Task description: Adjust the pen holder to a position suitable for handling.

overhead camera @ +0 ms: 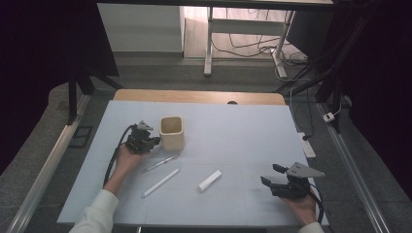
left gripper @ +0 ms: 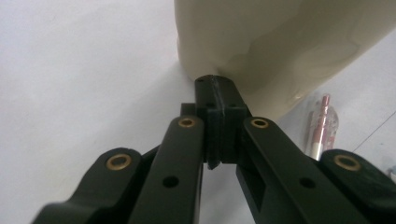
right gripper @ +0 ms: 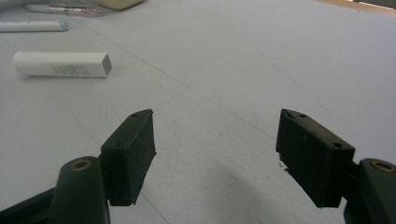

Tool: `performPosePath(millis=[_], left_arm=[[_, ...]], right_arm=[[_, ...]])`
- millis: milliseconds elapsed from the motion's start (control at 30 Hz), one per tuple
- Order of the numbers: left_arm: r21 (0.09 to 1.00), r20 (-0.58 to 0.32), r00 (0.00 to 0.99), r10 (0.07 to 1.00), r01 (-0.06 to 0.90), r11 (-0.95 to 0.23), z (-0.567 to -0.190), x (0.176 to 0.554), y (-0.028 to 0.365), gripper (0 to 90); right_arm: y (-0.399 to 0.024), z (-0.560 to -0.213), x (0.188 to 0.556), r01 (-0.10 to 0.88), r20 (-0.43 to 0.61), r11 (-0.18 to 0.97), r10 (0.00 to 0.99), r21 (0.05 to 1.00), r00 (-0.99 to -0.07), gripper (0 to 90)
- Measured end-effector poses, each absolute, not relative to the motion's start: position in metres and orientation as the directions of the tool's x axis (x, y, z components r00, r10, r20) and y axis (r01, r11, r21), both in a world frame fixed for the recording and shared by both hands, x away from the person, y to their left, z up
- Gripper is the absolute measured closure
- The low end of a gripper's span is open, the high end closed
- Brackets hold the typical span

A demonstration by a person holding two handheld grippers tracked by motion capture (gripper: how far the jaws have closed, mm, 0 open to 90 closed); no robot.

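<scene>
On the pale surface (overhead camera: 233, 136), the left gripper (overhead camera: 154, 141), fingers pressed together, noses the cup (overhead camera: 171, 132), perhaps nudging it; the right gripper (overhead camera: 270, 174), well off from the cup, waits with fingers spread

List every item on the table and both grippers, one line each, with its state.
Left gripper: shut, fingers empty, tips against the cup's side.
Right gripper: open, holding nothing.
Beige cup: upright, mouth up.
Clear pen: lying flat beside the cup.
White stick: lying flat.
White tube: lying on its side.
</scene>
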State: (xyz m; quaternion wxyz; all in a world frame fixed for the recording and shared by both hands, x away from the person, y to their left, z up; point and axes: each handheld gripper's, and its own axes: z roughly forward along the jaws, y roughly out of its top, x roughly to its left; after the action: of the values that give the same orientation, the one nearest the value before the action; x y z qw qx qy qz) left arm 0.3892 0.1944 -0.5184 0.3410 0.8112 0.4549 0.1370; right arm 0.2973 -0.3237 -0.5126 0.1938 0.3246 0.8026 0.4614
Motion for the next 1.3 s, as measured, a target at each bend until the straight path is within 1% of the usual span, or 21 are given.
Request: performPosePath(millis=[367, 1300], left_arm=[[0.673, -0.086, 0.541, 0.837, 0.651, -0.351, -0.518, 0.396, 0.188, 88.6], [0.673, -0.075, 0.576, 0.814, 0.632, -0.385, -0.516, 0.408, 0.164, 88.6]], right_arm=[[-0.325, -0.513, 0.296, 0.346, -0.010, 0.364, 0.701, 0.865, -0.713, 27.8], [-0.324, -0.514, 0.297, 0.346, -0.013, 0.368, 0.701, 0.863, -0.713, 27.9]])
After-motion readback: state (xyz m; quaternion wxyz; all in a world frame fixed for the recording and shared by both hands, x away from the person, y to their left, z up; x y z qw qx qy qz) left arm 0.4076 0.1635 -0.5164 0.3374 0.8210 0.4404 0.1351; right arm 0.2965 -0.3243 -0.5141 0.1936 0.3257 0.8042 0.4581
